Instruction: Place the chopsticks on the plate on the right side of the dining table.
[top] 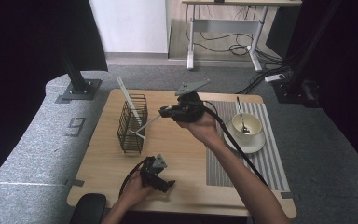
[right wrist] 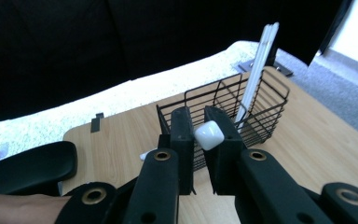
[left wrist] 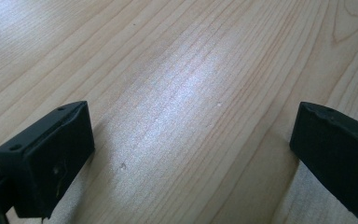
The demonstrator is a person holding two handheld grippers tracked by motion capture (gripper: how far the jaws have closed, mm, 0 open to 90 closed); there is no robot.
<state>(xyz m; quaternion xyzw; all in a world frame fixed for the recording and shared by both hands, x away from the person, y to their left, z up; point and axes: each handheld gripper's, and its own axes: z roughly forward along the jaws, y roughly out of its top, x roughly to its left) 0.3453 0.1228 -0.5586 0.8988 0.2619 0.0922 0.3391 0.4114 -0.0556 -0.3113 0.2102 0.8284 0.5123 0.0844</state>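
Observation:
A black wire basket (top: 132, 123) stands on the left part of the wooden table (top: 182, 158), with a long white stick (top: 127, 97) leaning up out of it. My right gripper (top: 164, 112) hovers just right of the basket, shut on a thin white utensil (top: 145, 126) that slants down toward the basket's near side. In the right gripper view the jaws (right wrist: 196, 119) pinch the utensil's white end (right wrist: 209, 135), with the basket (right wrist: 265, 109) and the white stick (right wrist: 260, 65) right behind. My left gripper (top: 162, 183) rests low near the table's front edge, open over bare wood (left wrist: 191, 149).
A cream cup (top: 247, 125) with a metal spoon (top: 240, 114) in it sits on a saucer (top: 257, 143) on a striped placemat (top: 270, 163) at the right. A black padded rest (top: 88, 208) lies at the front left corner. A desk and cables stand beyond the table.

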